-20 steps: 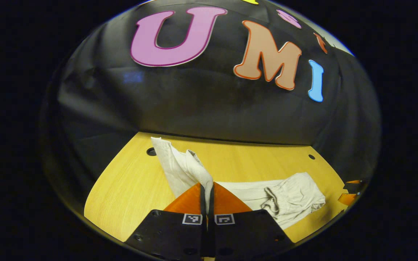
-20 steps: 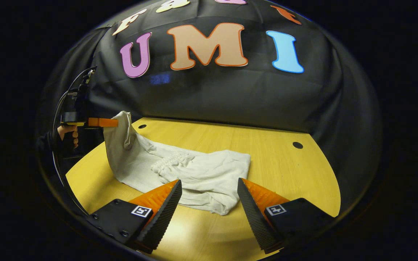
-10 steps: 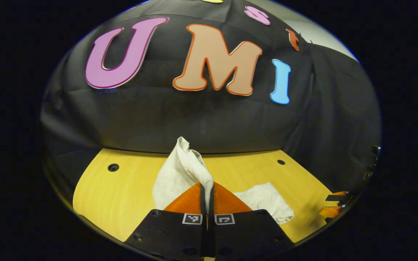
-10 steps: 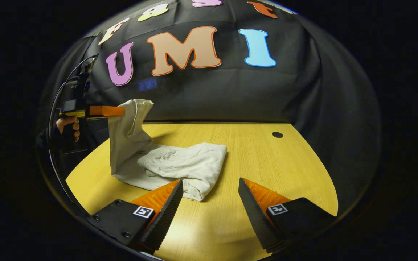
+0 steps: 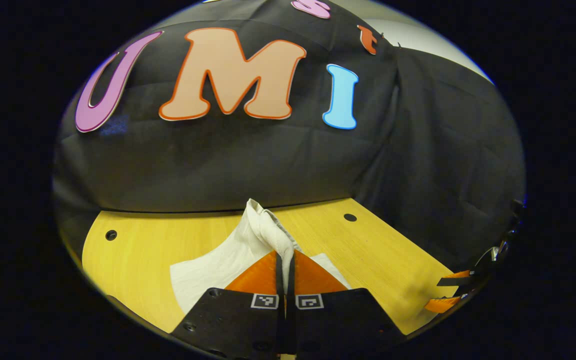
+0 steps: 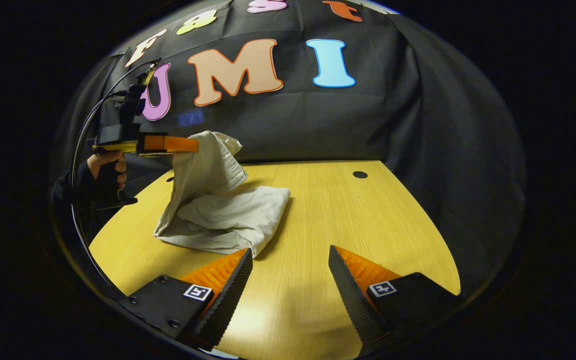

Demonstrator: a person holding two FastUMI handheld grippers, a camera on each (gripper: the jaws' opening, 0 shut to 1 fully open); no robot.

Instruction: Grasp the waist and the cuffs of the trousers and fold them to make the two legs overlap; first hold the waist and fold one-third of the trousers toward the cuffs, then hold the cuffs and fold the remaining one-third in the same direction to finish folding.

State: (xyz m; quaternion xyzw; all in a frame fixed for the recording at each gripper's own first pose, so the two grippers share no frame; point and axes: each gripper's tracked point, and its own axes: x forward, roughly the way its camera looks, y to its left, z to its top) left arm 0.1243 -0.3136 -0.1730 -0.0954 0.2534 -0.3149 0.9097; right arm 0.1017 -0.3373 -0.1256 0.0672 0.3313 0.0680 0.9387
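The left gripper (image 5: 285,260), held up in a hand (image 6: 109,165), has its jaws clenched on one end of the pale trousers (image 6: 223,215), lifting it above the folded rest on the wooden table (image 6: 358,220), while the right gripper (image 6: 290,280) hangs just beside them with jaws spread.

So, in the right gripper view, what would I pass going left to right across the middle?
A hand holding the left gripper → the trousers it pinches and lifts → bare table → a small hole in the table.
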